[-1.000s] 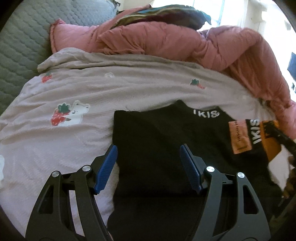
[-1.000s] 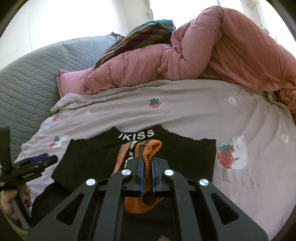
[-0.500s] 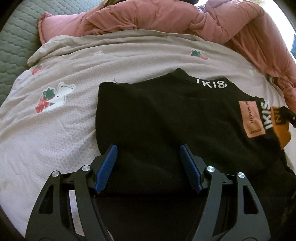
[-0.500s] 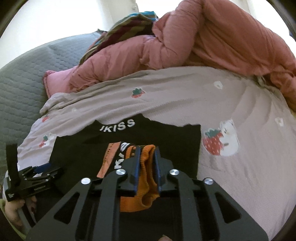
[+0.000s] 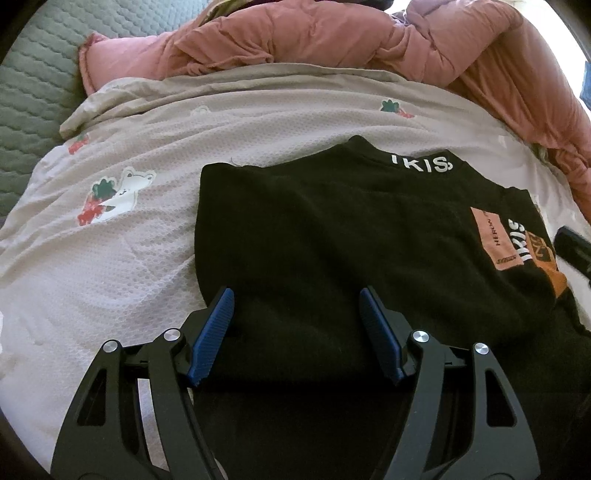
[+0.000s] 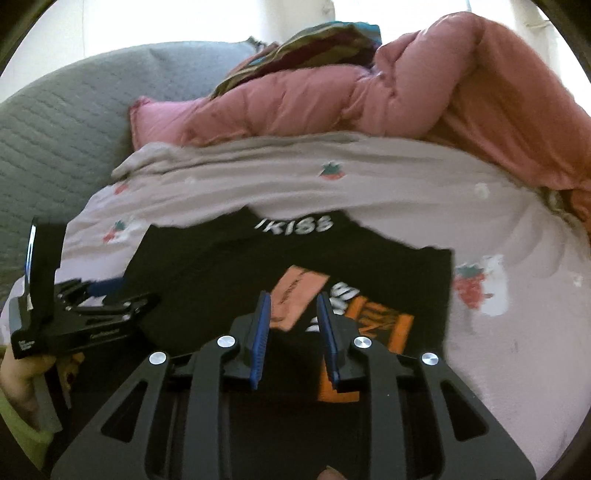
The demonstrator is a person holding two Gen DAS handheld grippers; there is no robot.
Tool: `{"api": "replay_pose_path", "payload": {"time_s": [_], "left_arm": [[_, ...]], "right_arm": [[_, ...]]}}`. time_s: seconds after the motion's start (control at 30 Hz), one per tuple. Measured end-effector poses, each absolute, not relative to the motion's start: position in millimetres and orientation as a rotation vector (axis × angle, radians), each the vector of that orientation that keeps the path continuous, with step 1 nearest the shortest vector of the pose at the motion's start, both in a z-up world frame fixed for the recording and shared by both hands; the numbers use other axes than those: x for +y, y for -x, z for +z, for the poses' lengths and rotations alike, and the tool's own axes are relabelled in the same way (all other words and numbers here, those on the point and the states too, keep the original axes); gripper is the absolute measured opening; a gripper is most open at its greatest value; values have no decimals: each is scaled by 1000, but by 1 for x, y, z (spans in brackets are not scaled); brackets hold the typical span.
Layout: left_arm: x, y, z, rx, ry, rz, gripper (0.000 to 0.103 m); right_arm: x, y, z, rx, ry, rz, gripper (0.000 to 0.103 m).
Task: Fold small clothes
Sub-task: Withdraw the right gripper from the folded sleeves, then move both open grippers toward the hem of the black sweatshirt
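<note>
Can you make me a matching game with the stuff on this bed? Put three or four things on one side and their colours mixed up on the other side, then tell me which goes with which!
Things:
1. folded top
2. puffy quilt
3. bed sheet with strawberries
4. pads inside the left gripper jaws

Colours:
A. blue
B. pale pinkish grey
C. black
D. pink

Right pairs: 1-C, 2-D, 3-B, 4-A.
</note>
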State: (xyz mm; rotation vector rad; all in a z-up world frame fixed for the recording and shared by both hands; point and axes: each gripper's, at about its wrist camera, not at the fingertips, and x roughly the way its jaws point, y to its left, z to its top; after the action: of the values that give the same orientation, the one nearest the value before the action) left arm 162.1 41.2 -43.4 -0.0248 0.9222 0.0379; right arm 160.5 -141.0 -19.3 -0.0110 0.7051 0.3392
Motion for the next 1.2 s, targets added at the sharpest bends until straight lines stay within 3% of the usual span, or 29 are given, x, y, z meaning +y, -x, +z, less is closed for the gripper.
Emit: {"api": "replay_pose_path", "payload": {"time_s": [0.33, 0.97, 1.2], "left_arm": [[44, -161, -44, 924, 52, 26, 62], [50, -163, -47, 939, 112, -38, 67], [52, -158, -46, 937, 108, -62, 71]], "right_arm": [[-156, -182, -60, 894, -7, 250, 30], [-135, -195, -61, 1025, 147, 173, 38], [-142, -182, -67, 941, 46, 119, 41]]}}
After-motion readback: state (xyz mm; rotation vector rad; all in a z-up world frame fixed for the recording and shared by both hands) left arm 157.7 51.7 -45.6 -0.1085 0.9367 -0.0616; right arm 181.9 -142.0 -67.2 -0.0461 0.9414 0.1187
